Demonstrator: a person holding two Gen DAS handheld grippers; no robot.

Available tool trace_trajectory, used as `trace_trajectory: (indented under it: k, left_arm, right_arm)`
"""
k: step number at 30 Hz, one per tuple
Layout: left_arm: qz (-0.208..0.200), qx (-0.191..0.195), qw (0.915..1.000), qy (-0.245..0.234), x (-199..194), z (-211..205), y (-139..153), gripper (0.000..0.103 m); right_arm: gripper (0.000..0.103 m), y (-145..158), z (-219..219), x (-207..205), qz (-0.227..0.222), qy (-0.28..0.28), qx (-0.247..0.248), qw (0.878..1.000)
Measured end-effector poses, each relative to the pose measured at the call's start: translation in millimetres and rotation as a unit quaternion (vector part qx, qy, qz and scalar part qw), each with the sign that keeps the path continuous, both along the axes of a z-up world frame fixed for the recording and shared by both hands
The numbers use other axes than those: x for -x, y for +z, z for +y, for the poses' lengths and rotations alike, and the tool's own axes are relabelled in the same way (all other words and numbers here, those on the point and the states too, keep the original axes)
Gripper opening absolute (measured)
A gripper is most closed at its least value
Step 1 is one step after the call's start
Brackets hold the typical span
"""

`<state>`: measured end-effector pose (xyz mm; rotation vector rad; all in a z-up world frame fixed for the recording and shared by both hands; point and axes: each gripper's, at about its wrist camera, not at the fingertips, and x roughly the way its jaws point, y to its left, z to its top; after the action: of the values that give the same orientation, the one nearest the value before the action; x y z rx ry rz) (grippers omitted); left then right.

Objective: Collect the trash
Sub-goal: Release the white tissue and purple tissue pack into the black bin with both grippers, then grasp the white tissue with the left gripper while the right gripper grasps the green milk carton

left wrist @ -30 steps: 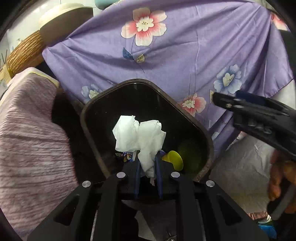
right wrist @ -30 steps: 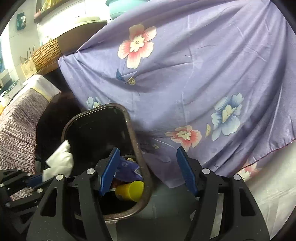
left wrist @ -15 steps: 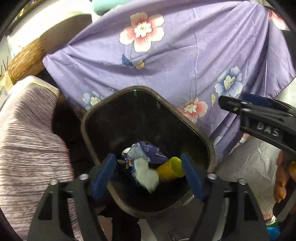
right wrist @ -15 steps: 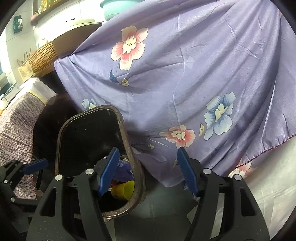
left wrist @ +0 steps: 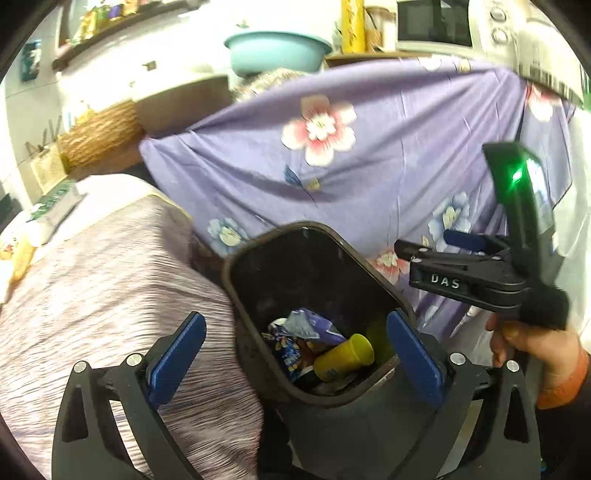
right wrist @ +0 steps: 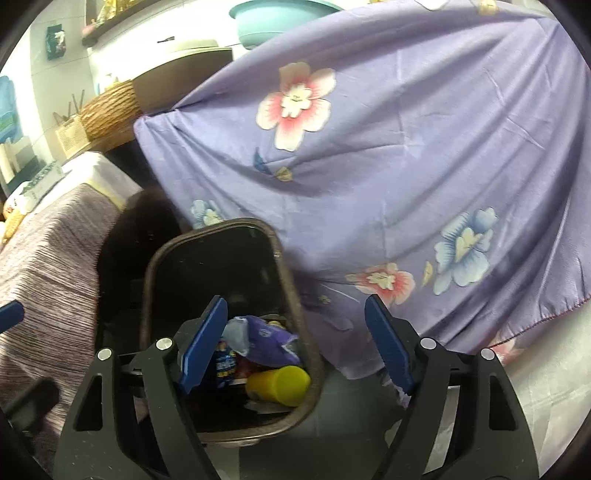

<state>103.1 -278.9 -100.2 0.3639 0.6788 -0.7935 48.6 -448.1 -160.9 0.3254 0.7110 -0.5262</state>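
A dark brown trash bin (left wrist: 236,295) stands on the floor. It holds a yellow cup (left wrist: 343,356) and a purple-blue snack wrapper (left wrist: 306,328). My left gripper (left wrist: 295,321) hangs above the bin's near side. Its jaws are opening wide and nothing is between them. My right gripper (right wrist: 295,306) hovers over the bin's right rim (right wrist: 295,295). Its jaws are opening too and are empty, with the yellow cup (right wrist: 279,384) and the wrapper (right wrist: 266,339) below them. In the left wrist view the right gripper (left wrist: 432,245) shows side-on, held by a hand (left wrist: 535,350). I cannot make out the white tissue.
A purple floral cloth (right wrist: 406,147) drapes down behind and right of the bin. A mauve striped cover (left wrist: 92,277) lies on the left. A wicker basket (left wrist: 99,133), a teal basin (left wrist: 277,51) and a microwave (left wrist: 432,26) sit further back. Grey floor (right wrist: 351,424) shows by the bin.
The left gripper let go of the white tissue, which dropped into the bin. It then opened wide and rose away. The right gripper's jaws spread a little wider.
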Motion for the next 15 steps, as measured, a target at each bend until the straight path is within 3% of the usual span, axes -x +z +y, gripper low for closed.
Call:
trace_trajectory:
  k: [6, 15]
  left_arm:
    - [-0.022, 0.016, 0.9993, 0.026, -1.2, 44.2, 29.6, 0.098]
    - [-0.063, -0.008, 0.9911, 0.117, -31.8, 130.2, 53.9, 0.098]
  right_arm:
    - [0.077, 19.5, 28.2, -20.3, -0.013, 0.045, 0.001, 0.999]
    - [0.077, 56.5, 97.5, -67.3, -0.037, 0.152, 0.026, 0.987]
